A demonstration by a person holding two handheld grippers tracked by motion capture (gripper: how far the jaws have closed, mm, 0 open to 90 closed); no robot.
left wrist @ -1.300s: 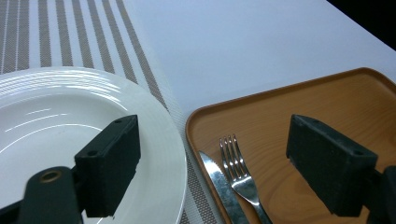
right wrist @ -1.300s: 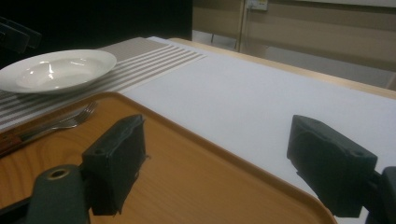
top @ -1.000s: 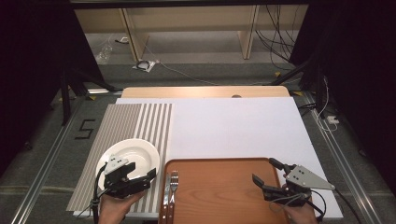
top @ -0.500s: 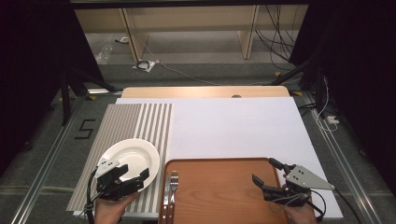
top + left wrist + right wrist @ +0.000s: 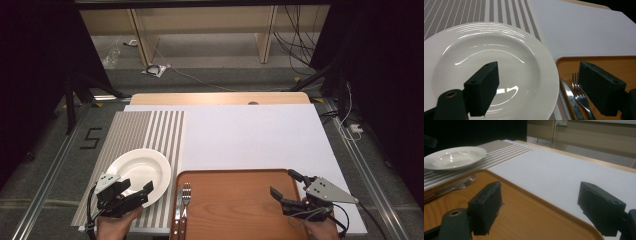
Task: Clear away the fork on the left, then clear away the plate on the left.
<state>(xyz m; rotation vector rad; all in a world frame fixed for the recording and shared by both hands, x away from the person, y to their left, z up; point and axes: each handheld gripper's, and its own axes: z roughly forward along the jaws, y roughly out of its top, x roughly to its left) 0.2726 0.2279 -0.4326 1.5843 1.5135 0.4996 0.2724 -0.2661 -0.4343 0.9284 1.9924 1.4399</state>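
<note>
**Left tongs parked right over the plate**

The left tongs (image 5: 131,191) hang wide open with nothing in them, jaws straddling the near rim of the plate (image 5: 140,169). So the plate lies just ahead and under them, and that hand is way nearer. It's round, no long axis, glossy white with a ribbed rim, empty. The right tongs (image 5: 288,189) are open and empty too, over the tray (image 5: 235,210), well apart from the plate. The fork (image 5: 186,194) lies between.

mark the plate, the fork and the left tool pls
plate (image 5: 142,167), high view, on the bowl's centre.
fork (image 5: 186,192), high view, on the tines' base.
left tool (image 5: 134,189), high view, midway between its open jaws, over the plate's near rim.
</note>
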